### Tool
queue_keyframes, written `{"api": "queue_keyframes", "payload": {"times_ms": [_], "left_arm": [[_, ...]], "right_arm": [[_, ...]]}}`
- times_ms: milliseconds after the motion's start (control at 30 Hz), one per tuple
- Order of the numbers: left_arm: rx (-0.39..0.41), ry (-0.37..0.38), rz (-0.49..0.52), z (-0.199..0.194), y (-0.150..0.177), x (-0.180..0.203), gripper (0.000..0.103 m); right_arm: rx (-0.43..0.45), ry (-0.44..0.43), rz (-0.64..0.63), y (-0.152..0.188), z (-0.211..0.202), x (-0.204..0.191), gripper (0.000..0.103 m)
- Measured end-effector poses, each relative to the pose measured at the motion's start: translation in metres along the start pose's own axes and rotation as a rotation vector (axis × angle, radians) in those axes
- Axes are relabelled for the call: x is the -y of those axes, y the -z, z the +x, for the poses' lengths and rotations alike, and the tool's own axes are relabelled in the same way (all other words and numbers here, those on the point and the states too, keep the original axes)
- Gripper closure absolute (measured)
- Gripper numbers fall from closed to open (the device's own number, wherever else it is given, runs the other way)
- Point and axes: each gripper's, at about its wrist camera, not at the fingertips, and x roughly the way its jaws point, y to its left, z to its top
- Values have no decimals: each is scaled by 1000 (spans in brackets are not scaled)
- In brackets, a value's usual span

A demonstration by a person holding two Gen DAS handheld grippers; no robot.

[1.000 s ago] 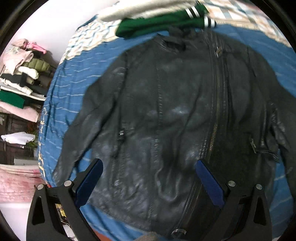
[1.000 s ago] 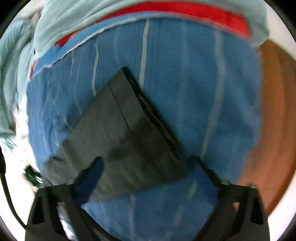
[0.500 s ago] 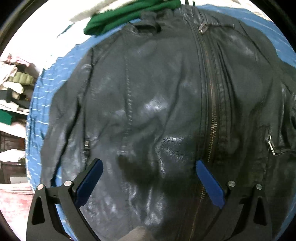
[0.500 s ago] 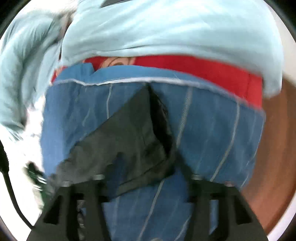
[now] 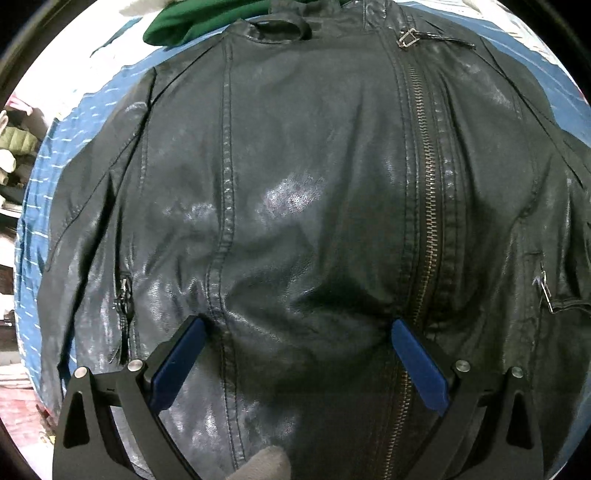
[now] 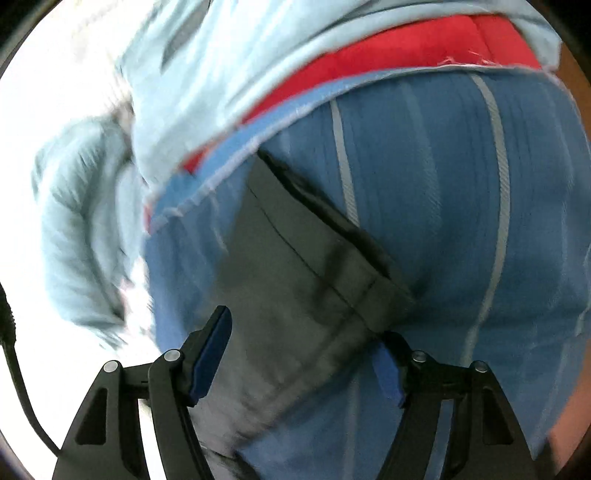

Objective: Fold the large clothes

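A black leather jacket (image 5: 314, 192) lies front up and spread flat on a blue striped bed cover (image 5: 96, 107), its zipper (image 5: 424, 229) closed and its collar at the far end. My left gripper (image 5: 297, 325) is open, low over the jacket's lower front, its blue pads astride a rumpled patch beside the zipper. In the right wrist view, a dark sleeve cuff (image 6: 314, 266) lies on the blue cover (image 6: 443, 206). My right gripper (image 6: 306, 325) is open and low over this cuff, holding nothing.
A green garment (image 5: 207, 22) lies beyond the collar. Stacked clothes (image 5: 18, 140) sit on shelves at far left. In the right wrist view, a person in a light blue top (image 6: 258, 66) stands at the bed's edge, over a red layer (image 6: 388, 51).
My left gripper moved forward and lower over the jacket, which now fills the view. My right gripper shifted over the sleeve cuff, with motion blur.
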Motion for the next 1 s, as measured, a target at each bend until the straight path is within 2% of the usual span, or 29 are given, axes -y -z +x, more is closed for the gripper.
{"api": "queue_keyframes", "payload": {"times_ms": [133, 167, 200, 267, 533, 567, 600, 700, 867, 1000], "left_arm": [[-7, 11, 3, 4, -2, -13, 0], [-10, 12, 3, 5, -2, -13, 0], [-13, 15, 0, 5, -2, -14, 0], [-16, 14, -2, 4, -2, -12, 0], [-8, 19, -13, 4, 1, -6, 0], [-6, 21, -15, 4, 2, -5, 0], [-7, 23, -19, 3, 4, -5, 0], [-20, 39, -47, -4, 5, -11, 0], [10, 39, -150, -27, 4, -41, 0], [22, 11, -252, -41, 7, -83, 0]], "right_arm": [[22, -43, 8, -1, 10, 5, 34], [26, -55, 3, -2, 9, 4, 38], [36, -62, -11, -2, 2, 4, 50], [37, -112, -44, -4, -3, -2, 62], [-36, -122, -85, -25, 36, -12, 57], [-37, -102, -106, -25, 36, -22, 62], [-34, -100, -122, -24, 34, -28, 92], [0, -82, -180, -19, 20, -65, 91], [37, -149, -303, 2, -32, -154, 91], [-18, -162, -488, 56, -44, -242, 91]]}}
